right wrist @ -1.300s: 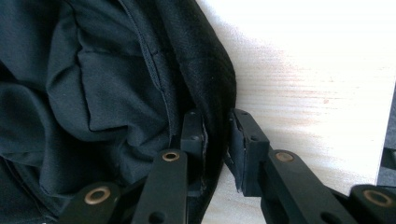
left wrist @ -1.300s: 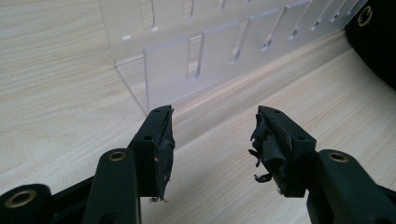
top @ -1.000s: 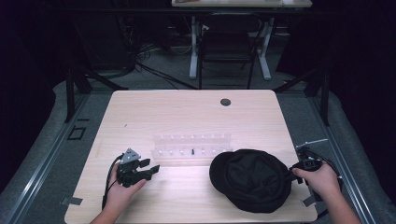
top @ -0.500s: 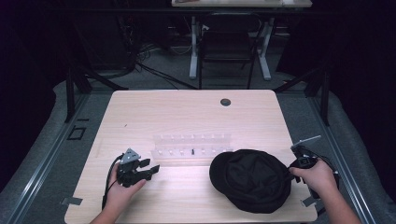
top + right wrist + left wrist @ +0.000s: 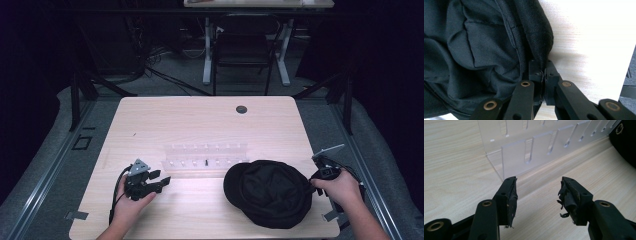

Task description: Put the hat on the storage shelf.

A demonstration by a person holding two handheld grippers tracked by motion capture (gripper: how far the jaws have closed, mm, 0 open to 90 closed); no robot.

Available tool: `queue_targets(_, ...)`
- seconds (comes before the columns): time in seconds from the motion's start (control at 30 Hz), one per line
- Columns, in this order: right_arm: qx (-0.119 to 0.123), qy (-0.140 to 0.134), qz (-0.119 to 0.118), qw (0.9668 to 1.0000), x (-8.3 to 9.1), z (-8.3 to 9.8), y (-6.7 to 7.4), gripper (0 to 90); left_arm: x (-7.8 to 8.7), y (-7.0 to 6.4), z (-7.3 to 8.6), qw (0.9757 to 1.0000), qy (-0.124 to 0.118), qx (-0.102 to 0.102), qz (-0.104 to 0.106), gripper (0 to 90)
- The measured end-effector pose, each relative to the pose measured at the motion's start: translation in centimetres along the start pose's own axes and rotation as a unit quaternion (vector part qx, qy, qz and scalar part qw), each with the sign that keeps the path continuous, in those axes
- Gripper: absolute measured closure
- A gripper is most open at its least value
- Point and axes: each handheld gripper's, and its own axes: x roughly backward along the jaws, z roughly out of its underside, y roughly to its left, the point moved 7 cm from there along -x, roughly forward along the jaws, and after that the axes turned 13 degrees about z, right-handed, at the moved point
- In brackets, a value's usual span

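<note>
- Black cap [image 5: 270, 192] lies on the near right part of the light wooden table [image 5: 200, 125], its crown a rounded dark mound and its brim pointing left toward the table's middle.
- In the right gripper view the cap [image 5: 474, 50] shows its dark lining, seams and folded fabric, with the edge of the cloth running down between the two black jaws.
- Right gripper [image 5: 543, 72] is clenched on that edge of the cap: its jaws stand pressed together with the fabric pinched between them.
- In the high view the right gripper [image 5: 312, 184] sits at the cap's right edge, held by the person's right hand [image 5: 340, 187], close to the table's right rim.
- Clear acrylic rack [image 5: 205, 156] stands just behind the cap, near the table's middle, with a row of slots along its length; its right end is close to the cap's brim.
- Left gripper [image 5: 537, 192] is released, its jaws standing well apart with nothing between them, torn black pads [image 5: 564, 200] on their inner faces.
- It points at the near left corner of the rack [image 5: 529, 150], just short of it and not touching.
- In the high view the left gripper [image 5: 162, 181] rests low over the table left of the rack, held by the left hand [image 5: 132, 200], well apart from the cap.
- A small dark round hole [image 5: 241, 109] sits in the table's far side.
</note>
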Motion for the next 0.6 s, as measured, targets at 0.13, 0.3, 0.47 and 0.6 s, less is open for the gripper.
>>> queue_targets(0.13,0.004,0.004,0.000,1.0000,0.3,0.1,0.2,87.9,0.0,0.0,0.0,1.0000,-0.001,-0.001,0.000,47.7)
queue_targets(0.3,0.009,0.021,-0.006,0.9997,0.4,0.4,0.4,88.2,0.0,0.0,0.0,1.0000,0.000,-0.001,0.000,47.7)
queue_targets(0.47,0.008,0.026,-0.011,0.9996,0.7,0.6,0.5,88.3,0.0,0.0,0.0,1.0000,0.000,-0.001,0.000,47.7)
queue_targets(0.6,0.006,0.026,-0.020,0.9995,1.2,0.7,0.6,88.3,0.0,0.0,0.0,1.0000,0.000,-0.001,0.000,47.8)
